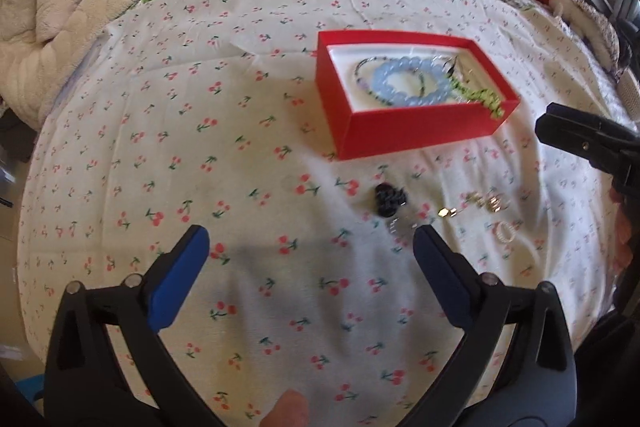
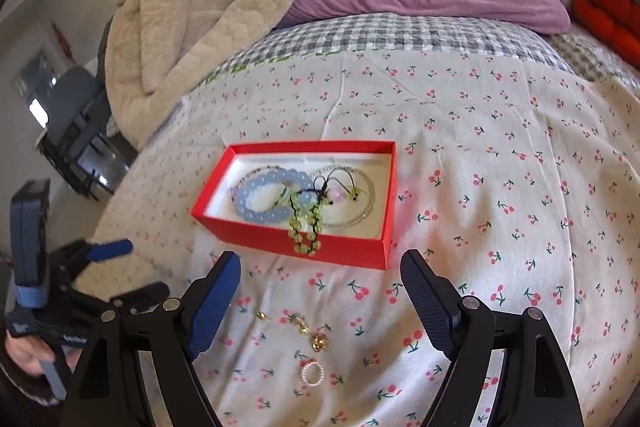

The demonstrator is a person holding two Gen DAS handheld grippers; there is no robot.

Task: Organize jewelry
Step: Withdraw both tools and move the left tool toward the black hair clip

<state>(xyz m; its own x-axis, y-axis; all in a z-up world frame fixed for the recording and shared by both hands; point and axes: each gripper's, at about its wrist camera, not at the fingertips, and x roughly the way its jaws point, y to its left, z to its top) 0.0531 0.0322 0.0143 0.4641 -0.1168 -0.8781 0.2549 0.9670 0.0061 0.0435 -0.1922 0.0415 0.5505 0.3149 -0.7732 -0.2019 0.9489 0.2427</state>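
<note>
Over the near part of the bed, whose white cherry-print sheet (image 1: 248, 131) carries everything, both claws tilt steeply down. The left claw (image 1: 311, 247) has its blue-padded fingers spread wide with only bare sheet between them. The right claw (image 2: 320, 275) is likewise spread, empty, above a few small gold-coloured pieces (image 2: 304, 327) and a small pearl-beaded ring (image 2: 312, 373) lying loose on the sheet. In the right wrist view the left claw shows at the left edge, gripped by a hand (image 2: 24, 351).

A red rectangular cardboard box (image 2: 304, 247) with a white lining sits open towards the middle of the bed, just beyond the claws. Inside it lie a pale blue round-bead bracelet (image 2: 264, 199), a clear fine-bead loop (image 2: 356, 211) and a green-bead bracelet on black cord (image 2: 306, 231) that droops over the near wall. A small black knotted item (image 1: 390, 199) lies on the sheet between the box and the left claw, beside the gold pieces.
</note>
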